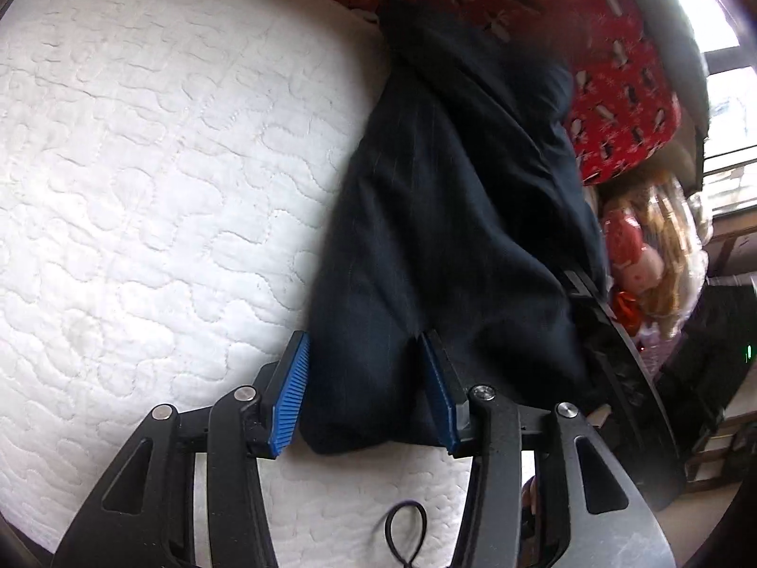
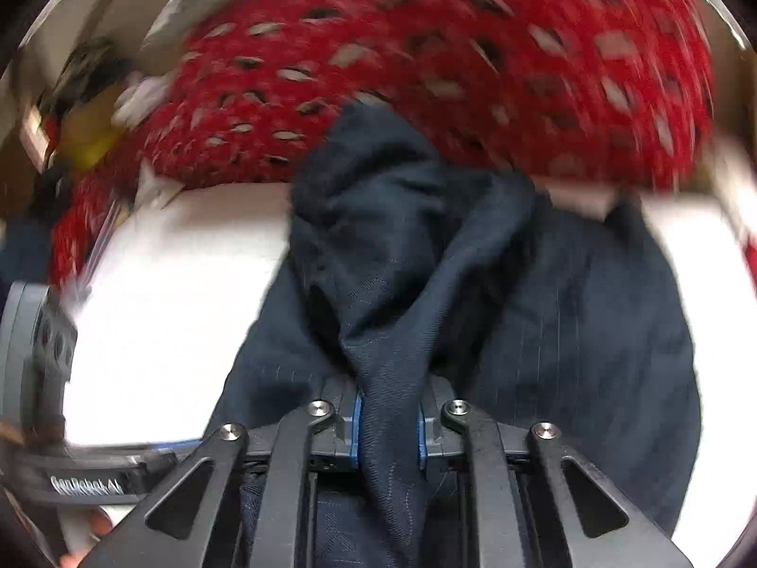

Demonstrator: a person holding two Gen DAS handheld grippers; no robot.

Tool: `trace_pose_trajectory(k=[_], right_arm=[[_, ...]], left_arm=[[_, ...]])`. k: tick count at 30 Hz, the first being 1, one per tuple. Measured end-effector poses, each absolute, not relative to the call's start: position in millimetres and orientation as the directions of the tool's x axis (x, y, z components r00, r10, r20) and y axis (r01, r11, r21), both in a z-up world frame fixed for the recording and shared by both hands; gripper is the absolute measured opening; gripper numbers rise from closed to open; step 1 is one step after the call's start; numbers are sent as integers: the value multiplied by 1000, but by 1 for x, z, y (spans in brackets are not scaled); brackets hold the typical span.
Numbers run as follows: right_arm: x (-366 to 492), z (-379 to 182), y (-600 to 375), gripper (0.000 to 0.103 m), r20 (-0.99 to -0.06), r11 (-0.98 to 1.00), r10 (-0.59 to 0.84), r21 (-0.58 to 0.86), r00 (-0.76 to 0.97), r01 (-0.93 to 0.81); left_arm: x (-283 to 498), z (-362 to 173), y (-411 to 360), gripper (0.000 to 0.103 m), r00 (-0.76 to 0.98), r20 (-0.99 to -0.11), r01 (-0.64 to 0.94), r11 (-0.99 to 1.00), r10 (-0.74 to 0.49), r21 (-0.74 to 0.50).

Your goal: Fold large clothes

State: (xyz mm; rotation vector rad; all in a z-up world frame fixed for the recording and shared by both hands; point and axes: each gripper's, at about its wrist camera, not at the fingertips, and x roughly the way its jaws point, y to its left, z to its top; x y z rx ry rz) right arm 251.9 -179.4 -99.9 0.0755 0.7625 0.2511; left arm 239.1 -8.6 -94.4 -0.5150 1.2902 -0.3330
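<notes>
A dark navy pinstriped garment (image 1: 449, 189) lies stretched over a white quilted mattress (image 1: 142, 189). My left gripper (image 1: 364, 338) has its blue pads (image 1: 288, 397) pressed on either side of a thick bunch at the garment's near end. In the right wrist view the same garment (image 2: 567, 331) spreads over the mattress (image 2: 165, 307), and my right gripper (image 2: 390, 397) is shut on a raised fold of it that drapes up and away from the jaws. That view is blurred by motion.
A red patterned blanket (image 1: 615, 94) (image 2: 426, 47) lies heaped at the far end of the mattress. Beyond the mattress edge on the right sits a doll (image 1: 638, 255), with a window behind it. A thin black cord loop (image 1: 402, 530) lies near the front edge.
</notes>
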Motion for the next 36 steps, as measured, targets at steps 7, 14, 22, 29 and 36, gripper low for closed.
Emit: trace_pose_trajectory(k=[7, 14, 22, 29, 36], right_arm=[[202, -68, -266, 11, -499, 923, 313, 361, 808, -134], [181, -163, -374, 20, -542, 736, 373, 667, 753, 115], [161, -107, -396, 55, -421, 726, 265, 680, 867, 108], [250, -98, -332, 33, -602, 878, 234, 468, 763, 99], [244, -95, -357, 2, -504, 854, 245, 516, 828, 61]], left_arm=[[224, -71, -10, 44, 278, -783, 14, 817, -557, -577], [209, -100, -65, 53, 187, -855, 82, 875, -484, -478], [226, -89, -57, 53, 216, -842, 72, 868, -495, -492], [229, -88, -66, 53, 210, -851, 84, 876, -482, -475], [242, -78, -91, 58, 303, -865, 146, 916, -401, -374]])
